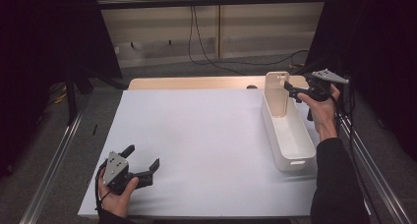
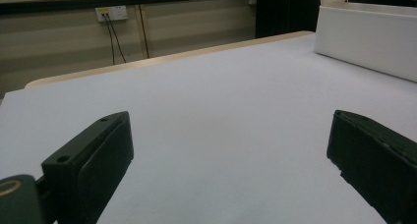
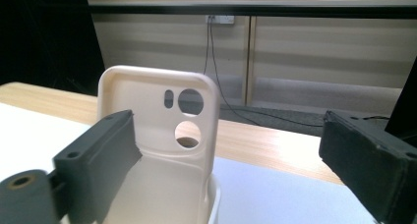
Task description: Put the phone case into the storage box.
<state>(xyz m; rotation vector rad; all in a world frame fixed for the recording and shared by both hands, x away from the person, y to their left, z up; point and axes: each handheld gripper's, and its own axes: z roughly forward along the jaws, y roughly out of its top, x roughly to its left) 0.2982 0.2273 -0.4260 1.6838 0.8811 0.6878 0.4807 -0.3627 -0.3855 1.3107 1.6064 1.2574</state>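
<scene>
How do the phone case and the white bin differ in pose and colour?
The phone case stands upright, leaning in the bin's far end; the white bin lies flat and long on the table. The case is cream with camera holes; the bin is plain white. Both look like plastic.

beyond the tongs, the table (image 1: 196, 135) wears a pale grey-white sheet, with a bare wooden edge at its far side. past it stands a beige panelled wall (image 1: 162, 32) with a wall socket (image 2: 112, 13) and black cables (image 1: 196, 42) trailing to grey carpet (image 1: 162, 69). dark curtains (image 1: 44, 62) flank both sides; the light is dim.
</scene>
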